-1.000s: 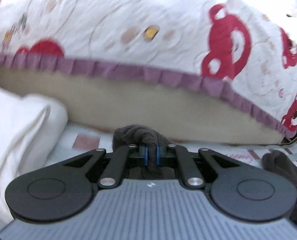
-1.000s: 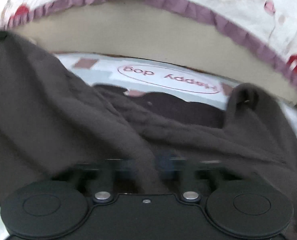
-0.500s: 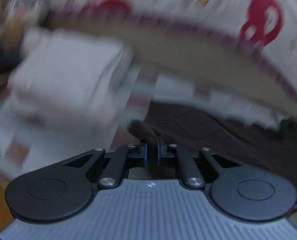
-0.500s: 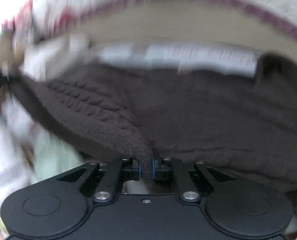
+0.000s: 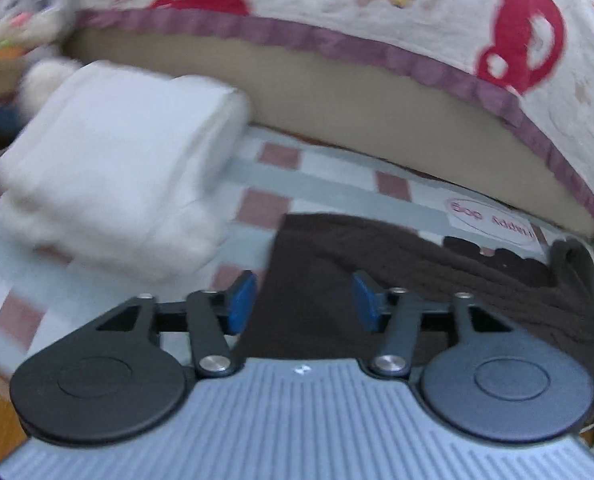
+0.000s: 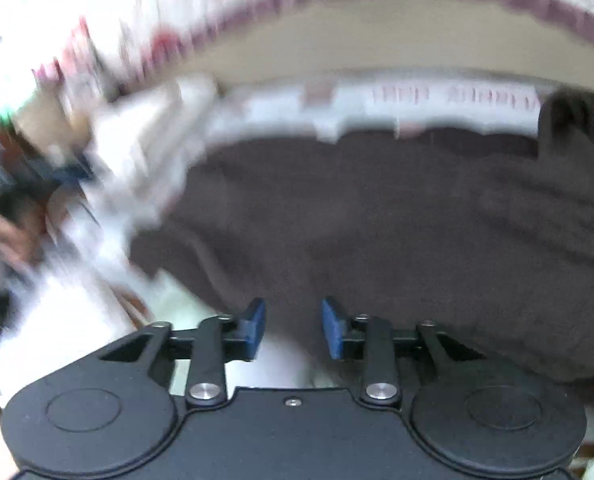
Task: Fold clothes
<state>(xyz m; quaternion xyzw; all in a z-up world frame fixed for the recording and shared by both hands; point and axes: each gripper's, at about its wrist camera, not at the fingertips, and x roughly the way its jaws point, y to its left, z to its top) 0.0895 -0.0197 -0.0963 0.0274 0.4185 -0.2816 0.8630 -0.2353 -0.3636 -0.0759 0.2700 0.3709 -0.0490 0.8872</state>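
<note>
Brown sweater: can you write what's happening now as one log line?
step: fold laid down | left gripper: open | right gripper: open | brown sweater: flat on checked sheet | white folded pile: beside sweater

Pink oval label (image 5: pixel 491 222) on checked sheet (image 5: pixel 265 204): inverted, blurred pink lettering, not legible. No other text.

left: white folded stack (image 5: pixel 125 168) blocks | ahead: quilt (image 5: pixel 377 20) blocks
</note>
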